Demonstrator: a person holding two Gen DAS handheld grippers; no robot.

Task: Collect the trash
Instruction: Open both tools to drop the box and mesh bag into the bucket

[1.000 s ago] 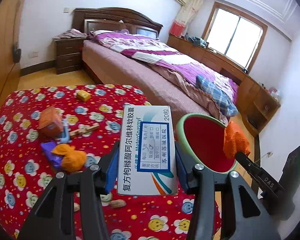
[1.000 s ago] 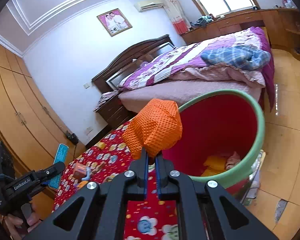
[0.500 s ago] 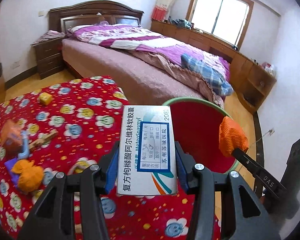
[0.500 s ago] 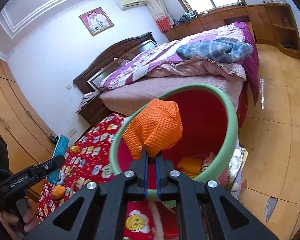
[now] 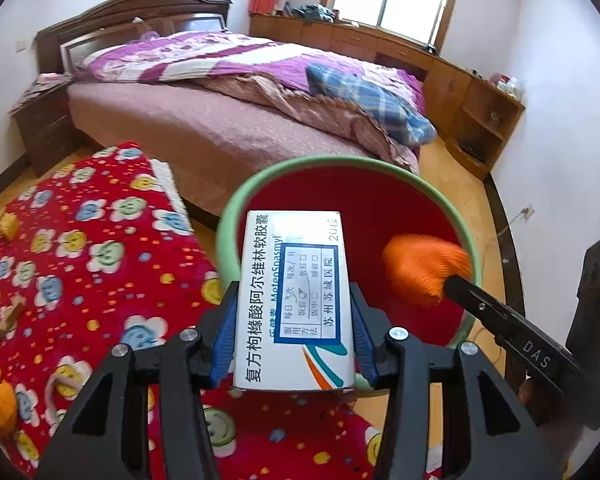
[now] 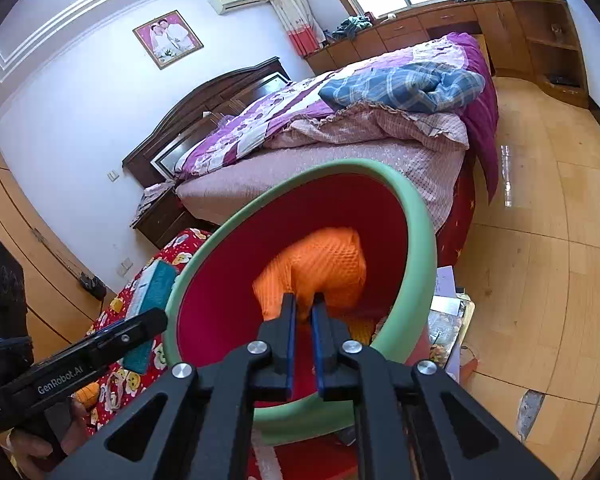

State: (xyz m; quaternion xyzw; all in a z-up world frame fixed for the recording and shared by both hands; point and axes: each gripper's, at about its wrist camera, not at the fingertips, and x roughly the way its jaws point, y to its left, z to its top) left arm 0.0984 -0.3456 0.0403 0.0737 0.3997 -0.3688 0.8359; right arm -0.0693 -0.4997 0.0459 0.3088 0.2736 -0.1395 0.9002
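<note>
My left gripper (image 5: 294, 332) is clamped on the white medicine box (image 5: 295, 300), poised over the near rim of the green-rimmed red bin (image 5: 473, 240), the red flowered tablecloth (image 5: 100, 248) to its left and the bed (image 5: 236, 120) beyond. My right gripper (image 6: 304, 312) is opening, the orange mesh wad (image 6: 320, 264) just past its tips inside the bin. Only the right view shows papers (image 6: 446, 304) on the floor beside the bin.
</note>
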